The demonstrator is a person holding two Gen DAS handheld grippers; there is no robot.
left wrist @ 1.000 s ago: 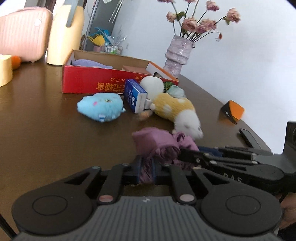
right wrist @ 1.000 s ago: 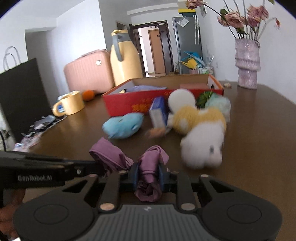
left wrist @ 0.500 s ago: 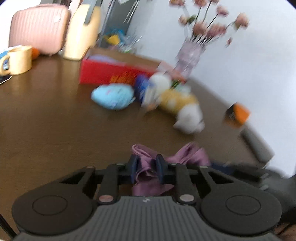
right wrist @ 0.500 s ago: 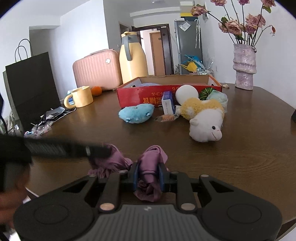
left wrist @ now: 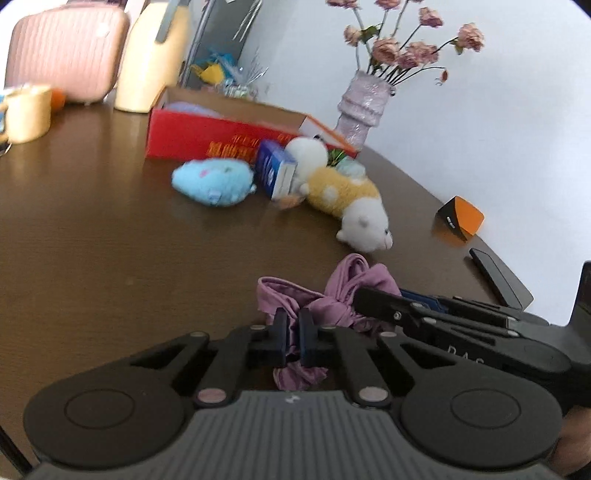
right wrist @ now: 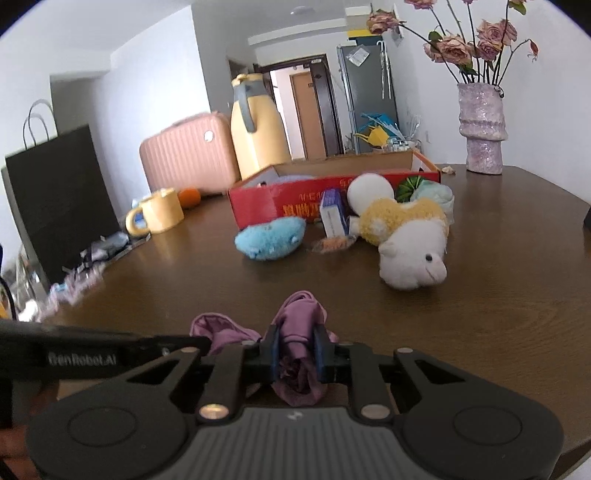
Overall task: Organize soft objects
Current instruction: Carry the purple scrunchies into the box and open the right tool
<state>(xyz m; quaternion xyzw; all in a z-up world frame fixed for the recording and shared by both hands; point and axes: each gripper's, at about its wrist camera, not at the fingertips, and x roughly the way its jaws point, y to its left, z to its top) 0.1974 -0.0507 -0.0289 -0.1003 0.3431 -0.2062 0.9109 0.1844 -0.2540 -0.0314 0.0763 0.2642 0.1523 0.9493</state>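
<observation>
Pinching purple cloth [left wrist: 325, 295] between both grippers' jaws.

Dark brown wooden table [right wrist: 498, 317], glossy, with a rounded edge, taken as the landmark. Behind its far edge: a doorway [right wrist: 306, 110] with a brown door beyond it, and just right of the doorway a tall grey fridge [right wrist: 365, 96]. White walls [right wrist: 155, 85] on both sides of the table; the white ceiling [right wrist: 295, 22] steps down above the doorway. Daylight glares off the tabletop. At the table's left edge stands a black paper bag [right wrist: 59, 199]. The floor is hidden.
</observation>
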